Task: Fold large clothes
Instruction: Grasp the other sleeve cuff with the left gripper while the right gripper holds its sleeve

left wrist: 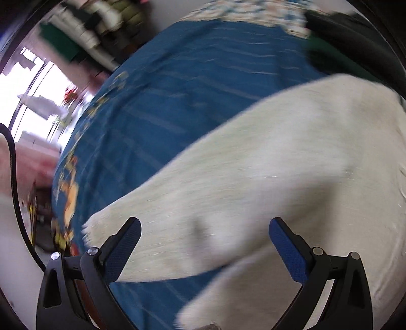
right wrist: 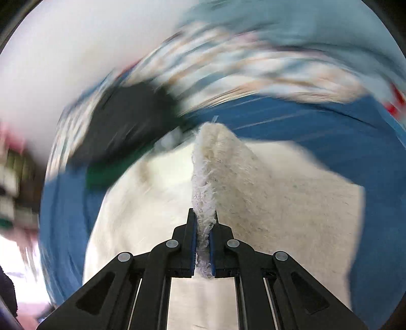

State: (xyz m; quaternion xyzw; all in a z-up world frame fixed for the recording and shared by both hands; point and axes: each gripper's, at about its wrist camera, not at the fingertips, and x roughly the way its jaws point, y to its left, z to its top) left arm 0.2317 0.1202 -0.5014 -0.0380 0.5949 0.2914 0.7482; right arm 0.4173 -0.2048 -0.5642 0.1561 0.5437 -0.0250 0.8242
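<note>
A large cream fuzzy garment [left wrist: 266,172] lies spread on a blue bed sheet [left wrist: 177,88]. My left gripper [left wrist: 204,228] is open and empty, hovering just above a long sleeve-like part of the garment that reaches to the lower left. In the right wrist view the same cream garment [right wrist: 279,193] lies on the blue sheet [right wrist: 342,142]. My right gripper [right wrist: 203,215] is shut on a fringed edge of the garment, which rises in a fold ahead of the fingers. Both views are blurred by motion.
A patterned blanket [left wrist: 243,10] and a dark garment with green [left wrist: 337,43] lie at the far side of the bed; the dark garment also shows in the right wrist view [right wrist: 132,121]. The bed edge, a bright window [left wrist: 38,88] and a black cable [left wrist: 12,172] are at left.
</note>
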